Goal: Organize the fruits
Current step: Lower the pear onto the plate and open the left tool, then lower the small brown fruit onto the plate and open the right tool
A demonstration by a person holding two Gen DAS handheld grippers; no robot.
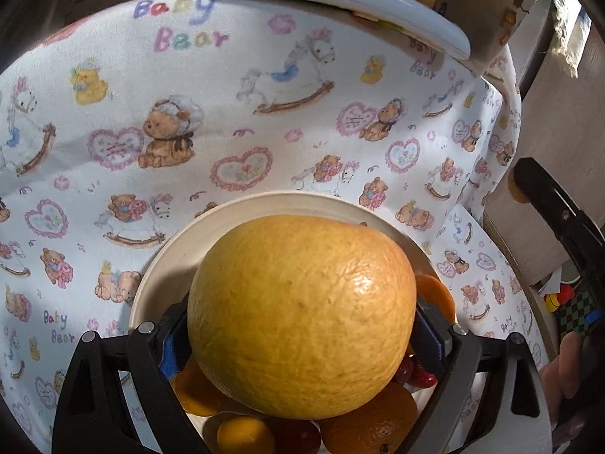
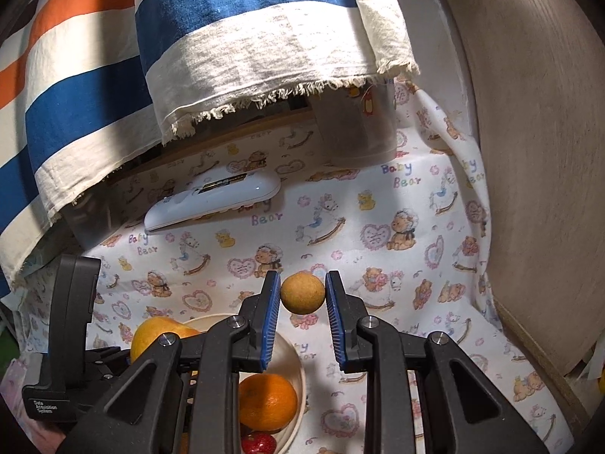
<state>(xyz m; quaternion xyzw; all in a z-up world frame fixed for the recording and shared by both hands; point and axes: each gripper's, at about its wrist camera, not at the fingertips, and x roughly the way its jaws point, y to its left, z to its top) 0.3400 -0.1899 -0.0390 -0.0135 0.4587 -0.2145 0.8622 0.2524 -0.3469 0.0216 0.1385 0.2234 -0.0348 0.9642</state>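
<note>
Grapefruit (image 1: pixel 302 314) is clamped between the left gripper (image 1: pixel 302 325) pads, held right above the cream bowl (image 1: pixel 227 227) that already has an orange (image 2: pixel 267 401), a strawberry (image 2: pixel 259 443) and other fruit in it. Right gripper (image 2: pixel 302 299) sits with its blue pads either side of a small tan ball (image 2: pixel 302 292) on the Baby Bear cloth (image 1: pixel 189 113), narrow gap, can't tell if it's actually gripping. White remote (image 2: pixel 213 196) lies further back.

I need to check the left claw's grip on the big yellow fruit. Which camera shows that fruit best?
The left wrist view: the big yellow fruit fills the middle, held between the left claw's pads above the bowl. The right wrist view shows only a sliver of it, behind the claw's body.
</note>
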